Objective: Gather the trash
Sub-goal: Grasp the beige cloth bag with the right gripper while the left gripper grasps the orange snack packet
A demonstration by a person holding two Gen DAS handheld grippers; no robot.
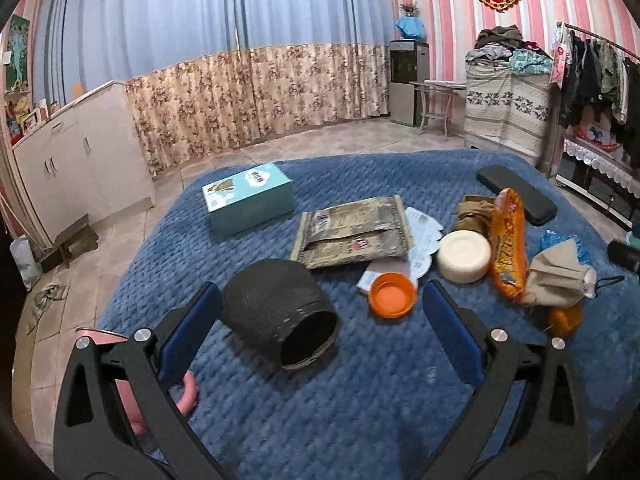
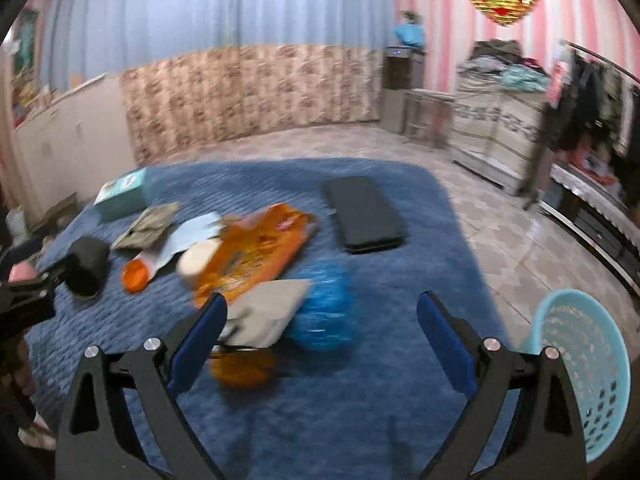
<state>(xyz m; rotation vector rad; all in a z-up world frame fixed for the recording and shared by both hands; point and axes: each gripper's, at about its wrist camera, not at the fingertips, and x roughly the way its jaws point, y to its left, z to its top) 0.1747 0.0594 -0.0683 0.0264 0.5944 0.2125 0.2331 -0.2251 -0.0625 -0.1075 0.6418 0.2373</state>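
Trash lies on a blue quilted bed (image 1: 360, 392): a black tube-shaped container (image 1: 280, 312) on its side, an orange lid (image 1: 391, 294), a cream round tub (image 1: 464, 256), an orange snack bag (image 1: 508, 240), a camouflage packet (image 1: 352, 232) and a beige pouch (image 1: 556, 276). My left gripper (image 1: 320, 320) is open, its left finger beside the black container. My right gripper (image 2: 322, 328) is open above the beige pouch (image 2: 268, 312) and a blue plastic bag (image 2: 324, 312). A light blue basket (image 2: 580, 376) stands at the bed's right edge.
A teal box (image 1: 248, 198) and a black flat case (image 1: 516, 194) lie on the far part of the bed. White cabinets (image 1: 80, 160) stand left, a clothes rack (image 1: 600, 80) right, tiled floor (image 1: 320, 140) beyond. The right wrist view is motion-blurred.
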